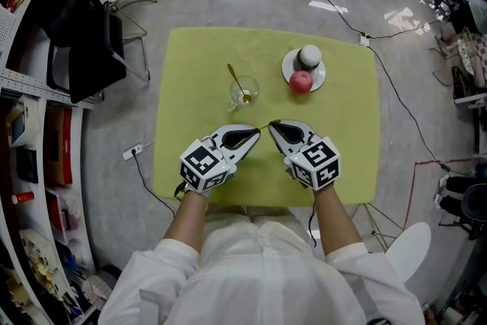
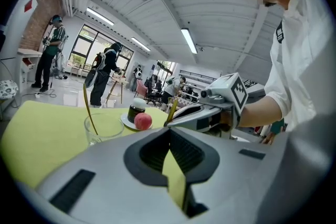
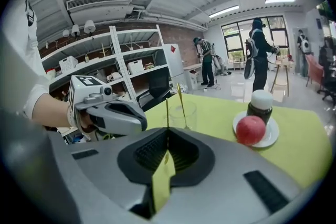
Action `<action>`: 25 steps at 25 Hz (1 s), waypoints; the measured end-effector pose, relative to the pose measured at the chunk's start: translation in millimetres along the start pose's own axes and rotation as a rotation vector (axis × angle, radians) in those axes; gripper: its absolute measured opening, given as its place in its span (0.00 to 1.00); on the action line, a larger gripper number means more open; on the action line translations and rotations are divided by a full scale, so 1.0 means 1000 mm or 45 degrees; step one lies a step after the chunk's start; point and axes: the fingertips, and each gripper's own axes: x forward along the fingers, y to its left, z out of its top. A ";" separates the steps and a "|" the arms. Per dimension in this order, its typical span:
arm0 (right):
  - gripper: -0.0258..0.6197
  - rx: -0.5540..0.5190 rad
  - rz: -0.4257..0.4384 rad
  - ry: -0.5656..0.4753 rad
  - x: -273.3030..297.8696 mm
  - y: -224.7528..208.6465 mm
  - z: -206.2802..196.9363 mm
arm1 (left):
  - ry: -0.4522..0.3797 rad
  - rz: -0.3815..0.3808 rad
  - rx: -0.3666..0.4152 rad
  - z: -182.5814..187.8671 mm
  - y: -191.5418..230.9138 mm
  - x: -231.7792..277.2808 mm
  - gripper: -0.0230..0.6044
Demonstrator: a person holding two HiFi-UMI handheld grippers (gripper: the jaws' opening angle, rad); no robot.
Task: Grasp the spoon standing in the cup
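Note:
A clear glass cup (image 1: 244,92) stands near the middle of the yellow-green table (image 1: 342,156). A gold spoon (image 1: 235,80) stands in it, its handle leaning up and to the left. In the left gripper view the cup (image 2: 103,127) and spoon (image 2: 88,107) lie ahead to the left. In the right gripper view the cup (image 3: 184,114) and spoon (image 3: 180,99) are straight ahead. My left gripper (image 1: 257,131) and right gripper (image 1: 272,123) rest shut and empty on the near half of the table, tips almost meeting, a short way short of the cup.
A white plate (image 1: 286,66) to the right of the cup carries a red apple (image 1: 300,81) and a dark jar with a white lid (image 1: 309,57). Shelves (image 1: 30,125) and a black chair (image 1: 84,27) stand to the left; cables cross the floor. People stand far off.

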 end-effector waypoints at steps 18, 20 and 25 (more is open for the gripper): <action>0.06 0.038 -0.097 0.155 0.020 -0.031 -0.018 | -0.009 0.016 -0.010 -0.001 0.005 -0.009 0.04; 0.07 0.049 -0.132 0.179 0.021 -0.038 -0.020 | -0.004 0.015 -0.013 -0.002 0.006 -0.009 0.04; 0.09 0.144 -0.188 0.211 0.024 -0.058 -0.030 | 0.004 0.005 -0.016 -0.004 0.007 -0.009 0.04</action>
